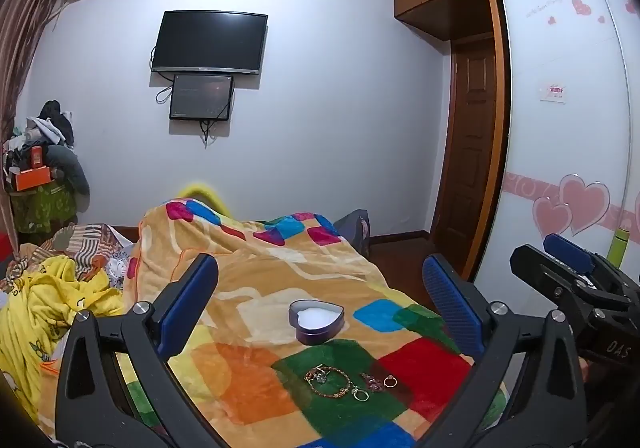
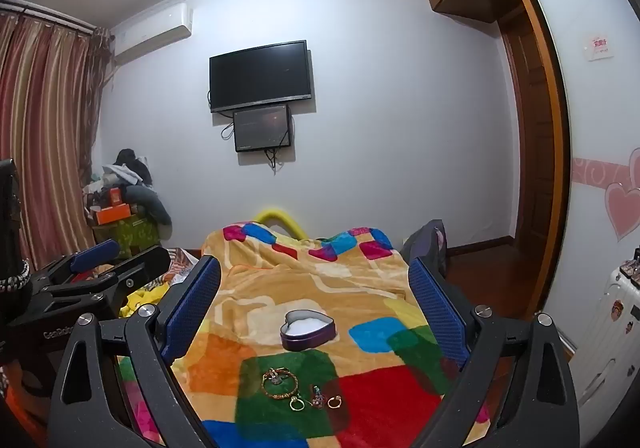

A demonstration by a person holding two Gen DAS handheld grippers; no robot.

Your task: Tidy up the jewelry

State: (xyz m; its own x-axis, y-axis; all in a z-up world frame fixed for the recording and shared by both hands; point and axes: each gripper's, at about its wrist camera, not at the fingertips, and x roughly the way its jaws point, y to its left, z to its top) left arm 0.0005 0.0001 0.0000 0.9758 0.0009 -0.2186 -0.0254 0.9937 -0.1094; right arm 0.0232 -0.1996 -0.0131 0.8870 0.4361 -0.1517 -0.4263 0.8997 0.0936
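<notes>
The left gripper (image 1: 320,308) and the right gripper (image 2: 316,304) both stand wide apart with nothing between their pads, probably held back so the whole layout shows before a first pick. The jewelry lies in the lower middle of both views on a patchwork blanket (image 1: 248,276): a gold bracelet (image 1: 326,380) with a small charm inside its loop, a gold ring (image 1: 360,394) just beside it, a pinkish piece (image 1: 372,382) and another ring (image 1: 390,381). Above them in the frame sits a heart-shaped box (image 1: 316,322), lid off, white lining showing, likely the place meant for them. The pinkish piece is too small to identify. Each gripper's body is cut off at the bottom edge.
</notes>
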